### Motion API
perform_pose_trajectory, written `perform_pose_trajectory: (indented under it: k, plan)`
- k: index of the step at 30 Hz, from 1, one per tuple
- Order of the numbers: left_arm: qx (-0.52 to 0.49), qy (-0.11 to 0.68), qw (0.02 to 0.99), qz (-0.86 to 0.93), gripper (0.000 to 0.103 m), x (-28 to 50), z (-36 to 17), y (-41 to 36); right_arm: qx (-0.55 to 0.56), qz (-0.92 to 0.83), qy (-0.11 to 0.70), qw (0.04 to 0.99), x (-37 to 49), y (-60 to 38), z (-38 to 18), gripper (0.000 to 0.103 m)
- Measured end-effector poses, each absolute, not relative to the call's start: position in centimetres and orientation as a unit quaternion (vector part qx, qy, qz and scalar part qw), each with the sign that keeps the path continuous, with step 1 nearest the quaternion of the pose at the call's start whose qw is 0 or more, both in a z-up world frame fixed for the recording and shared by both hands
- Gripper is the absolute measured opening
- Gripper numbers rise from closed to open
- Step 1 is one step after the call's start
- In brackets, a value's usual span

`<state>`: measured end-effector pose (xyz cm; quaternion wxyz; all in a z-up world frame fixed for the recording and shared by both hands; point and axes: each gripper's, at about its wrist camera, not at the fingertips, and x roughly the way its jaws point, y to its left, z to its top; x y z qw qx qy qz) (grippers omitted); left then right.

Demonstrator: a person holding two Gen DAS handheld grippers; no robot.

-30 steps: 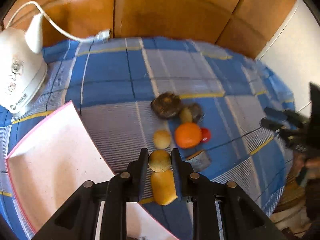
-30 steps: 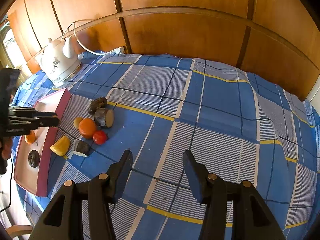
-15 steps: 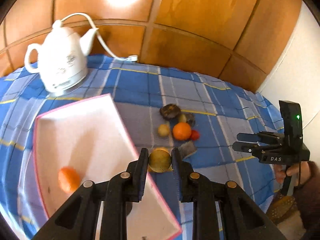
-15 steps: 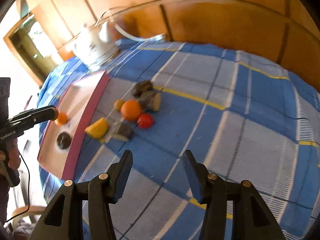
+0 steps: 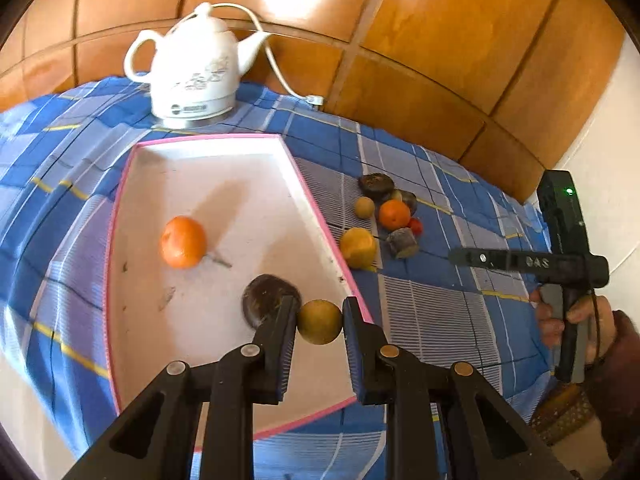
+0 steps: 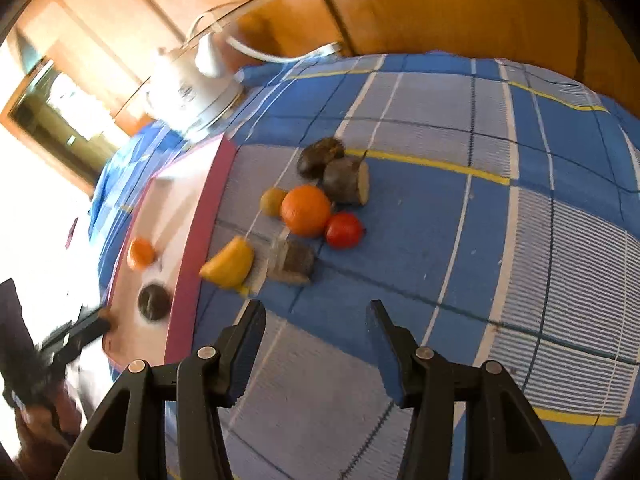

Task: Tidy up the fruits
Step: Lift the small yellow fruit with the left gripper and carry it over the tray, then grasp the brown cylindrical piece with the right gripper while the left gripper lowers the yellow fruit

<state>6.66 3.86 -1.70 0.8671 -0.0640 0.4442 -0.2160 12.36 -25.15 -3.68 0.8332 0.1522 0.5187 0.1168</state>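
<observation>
Left tool (image 5: 320, 322) clamps a small round yellow-brown fruit (image 5: 320, 321) over the near right corner of the pink-rimmed white tray (image 5: 120, 208), which holds an orange (image 5: 183, 241) and a dark round fruit (image 5: 266, 300). Right tool (image 6: 316, 320), jaws apart and empty, hangs above the blue checked tablecloth (image 6: 520, 200) near the remaining fruit pile (image 6: 306, 210) beside the tray.
</observation>
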Motion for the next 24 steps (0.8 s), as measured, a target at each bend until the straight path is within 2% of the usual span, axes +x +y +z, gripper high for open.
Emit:
perform_pose_trajectory:
  k: [8,16,18,24]
  plan:
    - [-0.084,0.431,0.875,-0.203,0.023,5.4,-1.6,6.2,0.195,0.061,0.501,0.841,17.5,-25.9,-3.0,0.053]
    - [-0.095,0.428,0.879,-0.19,0.023,5.0,-1.6,7.8,0.213,0.022,0.538,0.815,22.0,-25.3,-6.0,0.052]
    - [-0.098,0.429,0.879,-0.187,0.023,5.0,-1.7,8.1,0.217,0.019,0.541,0.812,22.4,-25.3,-6.6,0.039]
    - [-0.104,0.432,0.878,-0.18,0.023,5.1,-2.1,8.6,0.221,0.017,0.538,0.813,22.8,-25.7,-6.4,0.038]
